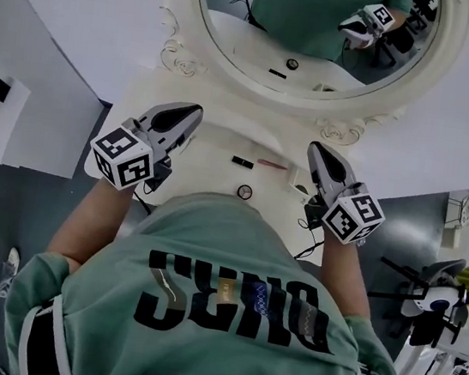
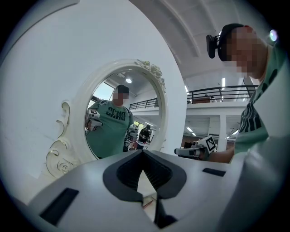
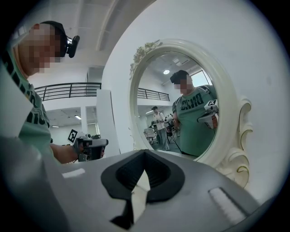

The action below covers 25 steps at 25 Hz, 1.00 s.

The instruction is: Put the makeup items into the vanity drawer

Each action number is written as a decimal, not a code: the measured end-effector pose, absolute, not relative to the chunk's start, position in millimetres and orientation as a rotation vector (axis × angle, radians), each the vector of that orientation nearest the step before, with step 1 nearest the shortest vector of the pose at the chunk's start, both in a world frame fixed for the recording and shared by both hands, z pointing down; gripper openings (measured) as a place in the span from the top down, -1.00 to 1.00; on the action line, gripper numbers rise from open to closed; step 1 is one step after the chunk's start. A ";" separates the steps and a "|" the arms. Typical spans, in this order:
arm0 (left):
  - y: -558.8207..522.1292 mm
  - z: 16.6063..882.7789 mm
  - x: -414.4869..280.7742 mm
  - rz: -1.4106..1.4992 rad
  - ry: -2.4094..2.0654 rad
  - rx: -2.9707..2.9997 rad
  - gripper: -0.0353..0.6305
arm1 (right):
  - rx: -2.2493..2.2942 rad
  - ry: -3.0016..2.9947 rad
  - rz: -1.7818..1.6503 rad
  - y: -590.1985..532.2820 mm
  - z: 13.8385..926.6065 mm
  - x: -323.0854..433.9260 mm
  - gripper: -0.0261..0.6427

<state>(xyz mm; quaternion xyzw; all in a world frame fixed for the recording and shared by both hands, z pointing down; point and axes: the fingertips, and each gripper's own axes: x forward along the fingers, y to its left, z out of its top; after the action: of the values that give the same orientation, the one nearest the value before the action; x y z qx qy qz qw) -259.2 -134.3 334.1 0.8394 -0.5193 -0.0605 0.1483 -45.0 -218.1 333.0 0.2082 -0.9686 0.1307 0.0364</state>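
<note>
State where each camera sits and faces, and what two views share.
Head view: on the person's head, facing steeply down at the vanity top; shows green shirt, left tongs, right tongs.
Left gripper view: on the left tongs, facing the mirror; shows them shut.
Right gripper view: on the right tongs, facing the mirror; shows them shut.
Shared: the mirror, in both gripper views.

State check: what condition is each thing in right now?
left tongs: shut, empty, over the vanity top.
right tongs: shut, empty.
black tube: lying on the top.
pink pencil: lying beside the tube.
round compact: lying near the front edge.
vanity drawer: not in view.
</note>
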 end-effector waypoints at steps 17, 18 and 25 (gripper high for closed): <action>-140.8 334.6 -247.4 -0.133 -1.449 2.431 0.88 | 0.630 -2.953 0.392 -216.0 341.1 -41.7 0.90; -141.0 334.5 -247.3 -0.134 -1.449 2.431 0.88 | 0.627 -2.952 0.390 -215.9 341.1 -41.8 0.90; -141.8 333.0 -246.0 -0.135 -1.446 2.425 0.88 | 0.610 -2.946 0.386 -215.4 340.4 -42.9 0.90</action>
<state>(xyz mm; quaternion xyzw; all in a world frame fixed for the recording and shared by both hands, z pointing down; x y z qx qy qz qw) -246.0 -141.8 333.0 0.8474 -0.5051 -0.0472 0.1568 -42.9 -215.4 340.4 0.2009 -0.9698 0.1271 0.0541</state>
